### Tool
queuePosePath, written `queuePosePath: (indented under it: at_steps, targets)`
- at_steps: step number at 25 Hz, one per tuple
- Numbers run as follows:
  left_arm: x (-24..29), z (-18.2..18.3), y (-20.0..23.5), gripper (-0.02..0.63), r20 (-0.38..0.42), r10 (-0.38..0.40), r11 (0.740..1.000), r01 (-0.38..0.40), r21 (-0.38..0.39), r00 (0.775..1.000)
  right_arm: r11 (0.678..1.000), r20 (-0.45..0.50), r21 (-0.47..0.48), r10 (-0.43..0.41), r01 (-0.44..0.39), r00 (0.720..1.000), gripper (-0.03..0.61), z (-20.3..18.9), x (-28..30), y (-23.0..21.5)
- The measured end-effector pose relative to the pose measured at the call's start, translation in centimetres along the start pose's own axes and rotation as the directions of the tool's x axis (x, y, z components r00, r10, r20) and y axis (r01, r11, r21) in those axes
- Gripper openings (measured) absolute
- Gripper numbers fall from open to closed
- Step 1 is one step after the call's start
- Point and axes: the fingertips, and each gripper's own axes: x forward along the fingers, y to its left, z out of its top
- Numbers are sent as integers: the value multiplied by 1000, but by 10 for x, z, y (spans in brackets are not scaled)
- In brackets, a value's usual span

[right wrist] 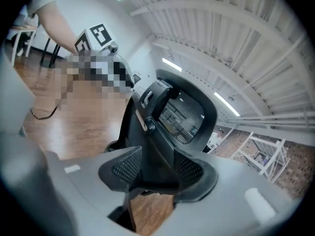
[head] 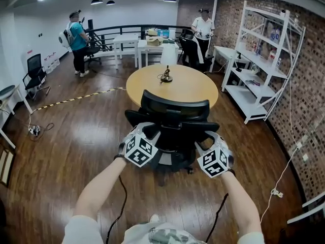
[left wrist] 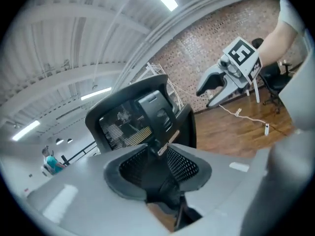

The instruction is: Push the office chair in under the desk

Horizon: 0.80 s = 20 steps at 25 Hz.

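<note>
A black office chair [head: 175, 111] stands with its back toward me, in front of a round wooden desk [head: 190, 88]. My left gripper [head: 144, 138] is at the left side of the chair's back and my right gripper [head: 207, 147] at the right side. In the left gripper view the left gripper [left wrist: 157, 171] has its mesh pads closed on a black part of the chair [left wrist: 138, 117]. In the right gripper view the right gripper [right wrist: 155, 173] likewise has its pads pressed on a black chair part [right wrist: 172, 112]. The fingertips are hidden behind the marker cubes in the head view.
A small dark object [head: 166, 77] sits on the desk. A white shelf unit [head: 259, 60] stands by the brick wall at right, with a cable [head: 278, 189] on the wood floor. Two people [head: 77, 39] [head: 203, 29], white tables [head: 133, 43] and another chair [head: 35, 75] are farther back.
</note>
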Motion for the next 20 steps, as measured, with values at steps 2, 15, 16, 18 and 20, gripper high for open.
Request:
queuePosePath:
  at_steps: [2,15,16,18,20]
  targets:
    - [-12,19,-13,119,62,0,998,4,-68,998,998,53,70,2,-6,999,187,14,-13,7]
    - [-89,70,-94,88,270,14,942,78,-326,963,931,309,358,-55,-62,949,104,71,-99,56]
    - [-93,70,-100,83,275,13,933,88,-350,961,927,317,369,-61,-64,946,96,71,-105,60]
    - [-100,69,-113,65,280,10,912,106,-396,960,918,333,390,-75,-65,940,84,71,-117,67]
    - [-109,65,-121,41,281,25,891,106,-441,959,906,350,417,-84,-75,933,67,73,-128,74]
